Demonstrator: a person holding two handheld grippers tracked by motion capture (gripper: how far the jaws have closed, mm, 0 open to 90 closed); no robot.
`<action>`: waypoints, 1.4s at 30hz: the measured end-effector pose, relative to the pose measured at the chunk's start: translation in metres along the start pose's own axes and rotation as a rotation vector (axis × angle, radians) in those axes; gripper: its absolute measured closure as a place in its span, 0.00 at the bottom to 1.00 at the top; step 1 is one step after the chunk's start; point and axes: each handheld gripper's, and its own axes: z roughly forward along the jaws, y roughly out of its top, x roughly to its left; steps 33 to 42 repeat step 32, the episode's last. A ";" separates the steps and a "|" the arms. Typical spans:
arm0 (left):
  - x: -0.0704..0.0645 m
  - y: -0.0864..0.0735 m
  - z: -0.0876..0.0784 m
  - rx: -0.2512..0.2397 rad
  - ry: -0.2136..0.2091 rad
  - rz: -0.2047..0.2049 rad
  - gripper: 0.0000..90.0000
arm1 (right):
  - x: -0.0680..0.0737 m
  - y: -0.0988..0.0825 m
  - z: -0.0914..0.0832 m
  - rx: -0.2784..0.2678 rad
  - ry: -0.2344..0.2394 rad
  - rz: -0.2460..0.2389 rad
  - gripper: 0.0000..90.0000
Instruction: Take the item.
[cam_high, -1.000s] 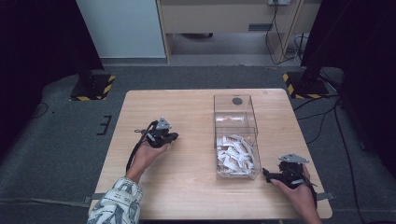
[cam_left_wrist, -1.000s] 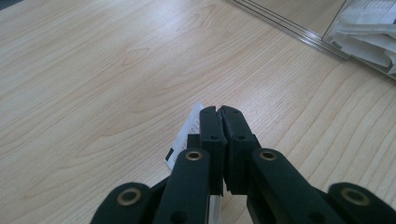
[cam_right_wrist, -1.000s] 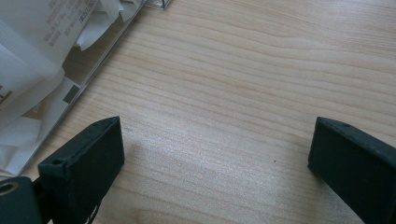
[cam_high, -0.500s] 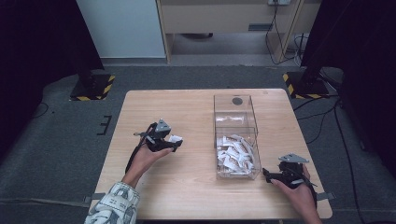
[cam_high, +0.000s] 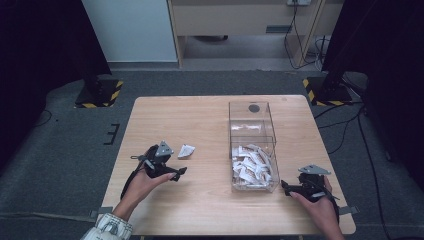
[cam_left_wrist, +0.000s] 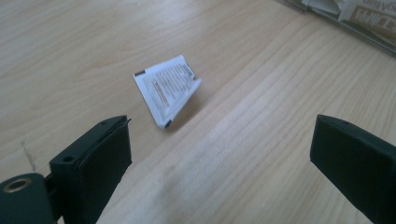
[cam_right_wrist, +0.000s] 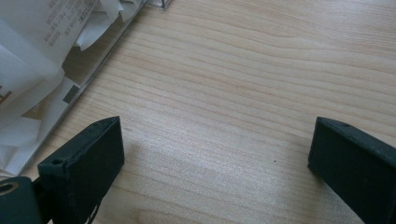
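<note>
Grey carpet and dark curtains ring the wooden tabletop (cam_high: 200, 120), where a clear box (cam_high: 252, 145) sits right of centre, its near half heaped with white packets (cam_high: 252, 165). One packet (cam_high: 186, 150) lies alone on the bare wood to the box's left, well apart from it, which I judge is where it is meant to be set out. My left gripper (cam_high: 176, 172) hangs just short of that packet, jaws spread wide and holding nothing, forearm angled in from the bottom edge with the wrist turned toward it. My right gripper (cam_high: 292, 189) rests low near the box's near right corner, jaws likewise wide and empty, hand flat and parked.
</note>
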 end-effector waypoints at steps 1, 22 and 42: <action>-0.002 -0.004 -0.001 0.011 0.004 0.005 0.05 | 0.000 0.000 0.000 0.000 -0.001 0.000 0.04; 0.010 -0.073 -0.017 0.103 0.038 -0.053 0.03 | 0.000 0.000 0.000 -0.002 -0.003 0.002 0.04; 0.011 -0.083 -0.015 0.018 0.031 -0.072 0.00 | 0.001 -0.001 -0.001 0.000 -0.002 -0.001 0.04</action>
